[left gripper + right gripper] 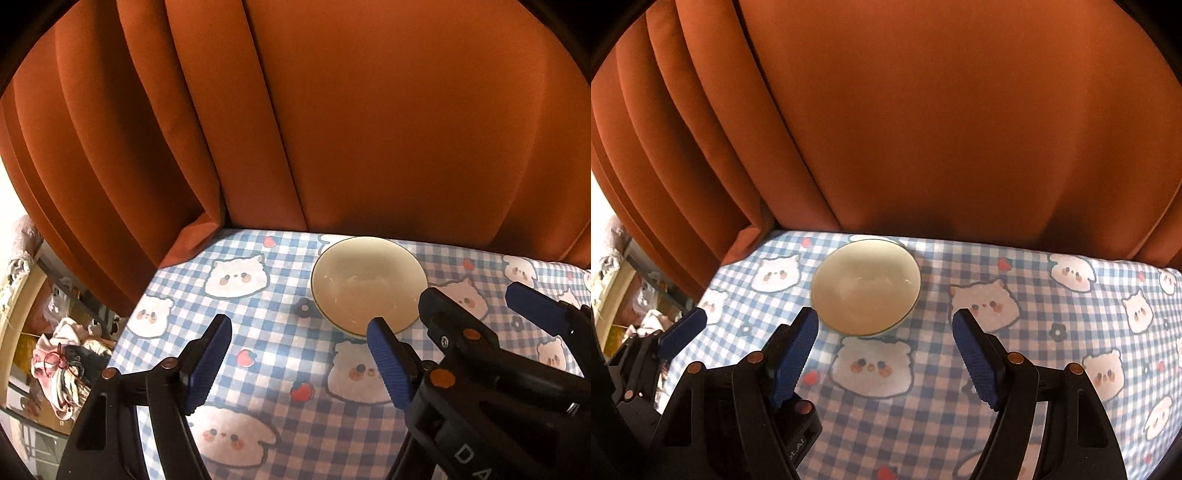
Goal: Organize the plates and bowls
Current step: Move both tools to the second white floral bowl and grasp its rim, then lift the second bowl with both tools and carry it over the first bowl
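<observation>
A single cream bowl (369,280) with a thin dark rim stands upright and empty on the checked tablecloth (280,354), near the table's far edge. My left gripper (297,332) is open with nothing between its fingers; the bowl lies just beyond its right fingertip. Beside it on the right, my right gripper (476,295) also reaches toward the bowl. In the right wrist view the bowl (866,288) sits just past my open right gripper (884,317), slightly left of centre between the fingers. A blue pad of the left gripper's finger (683,332) shows at the left.
An orange curtain (332,129) hangs right behind the table's far edge. The table's left edge (136,314) drops off to a cluttered floor with cloth and bags (59,365). The tablecloth (1052,332) continues to the right of the bowl.
</observation>
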### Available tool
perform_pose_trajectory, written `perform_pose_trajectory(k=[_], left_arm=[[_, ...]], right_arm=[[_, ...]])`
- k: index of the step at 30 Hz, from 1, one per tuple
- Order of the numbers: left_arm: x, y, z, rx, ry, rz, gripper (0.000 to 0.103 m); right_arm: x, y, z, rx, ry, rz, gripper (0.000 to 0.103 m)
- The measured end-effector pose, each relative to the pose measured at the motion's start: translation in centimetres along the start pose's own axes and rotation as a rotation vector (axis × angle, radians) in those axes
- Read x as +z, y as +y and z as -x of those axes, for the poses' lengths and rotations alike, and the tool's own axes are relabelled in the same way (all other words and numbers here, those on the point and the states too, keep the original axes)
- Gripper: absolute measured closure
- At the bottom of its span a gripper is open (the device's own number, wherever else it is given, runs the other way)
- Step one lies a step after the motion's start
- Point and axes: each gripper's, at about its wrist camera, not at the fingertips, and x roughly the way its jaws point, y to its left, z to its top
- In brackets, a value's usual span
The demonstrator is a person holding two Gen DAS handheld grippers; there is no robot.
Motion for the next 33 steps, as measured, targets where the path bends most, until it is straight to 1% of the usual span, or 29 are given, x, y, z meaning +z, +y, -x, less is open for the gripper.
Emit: perform_pose_trajectory(k=[3,6,9,11,13,14,17,19,21,22,24,25,26,28,30,31,32,33], left_arm=[[0.4,-0.1,-1.6,-0.007,-0.003,0.014,0.026],[1.0,0.2,-3.5,-0.041,0.013,0.034,0.028],[1.3,0.3,-5.2,-0.042,0.023,0.053,0.029],[1.4,0.2,-6.2,-0.037,0.031,0.059,0.033],[1.5,0.1,-7.2,-0.036,0.04,0.059,0.036],[1.5,0.0,-7.4,-0.03,0.041,0.056,0.039],[1.7,-0.3,-8.4,-0.014,0.043,0.042,0.043],[1.8,-0.5,-9.0,-0.023,0.056,0.047,0.045],[1.8,-0.7,-9.8,-0.025,0.064,0.05,0.05],[1.8,-0.8,-10.1,-0.022,0.066,0.047,0.054],[1.9,-1.0,-10.7,-0.022,0.075,0.04,0.06],[1.9,-1.0,-11.0,-0.02,0.086,0.035,0.064],[1.9,-1.1,-11.2,-0.016,0.09,0.031,0.066],[1.8,-1.2,-11.7,-0.017,0.101,0.033,0.07],[1.7,-1.3,-12.2,-0.015,0.109,0.03,0.071],[1.7,-1.4,-12.4,-0.015,0.11,0.027,0.075],[1.7,-1.5,-12.7,-0.018,0.114,0.026,0.077],[1.7,-1.5,-12.8,-0.02,0.116,0.025,0.078]], right_arm=[[0.6,-0.6,-1.9,0.008,0.018,-0.013,0.025],[1.1,-1.1,-3.6,0.012,0.025,-0.016,0.025],[1.6,-1.2,-5.1,0.01,0.027,-0.012,0.027],[1.8,-1.1,-6.3,0.018,0.032,-0.01,0.033],[1.9,-1.0,-7.5,0.007,0.041,-0.005,0.038],[1.9,-1.0,-7.9,0.004,0.045,-0.006,0.038],[1.9,-1.2,-9.3,0.0,0.056,-0.016,0.039],[1.9,-1.4,-10.0,-0.001,0.06,-0.023,0.041],[2.0,-1.6,-10.6,-0.006,0.066,-0.028,0.044],[2.1,-1.7,-11.0,-0.012,0.07,-0.031,0.046],[2.2,-1.8,-11.6,-0.022,0.079,-0.033,0.05],[2.2,-1.9,-12.0,-0.028,0.086,-0.039,0.052],[2.2,-2.0,-12.3,-0.031,0.09,-0.041,0.058],[2.2,-2.2,-13.0,-0.044,0.102,-0.046,0.064],[2.2,-2.3,-13.7,-0.051,0.11,-0.046,0.069],[2.2,-2.4,-14.1,-0.054,0.116,-0.045,0.075],[2.1,-2.4,-14.3,-0.063,0.119,-0.044,0.078],[2.1,-2.4,-14.5,-0.071,0.121,-0.042,0.08]])
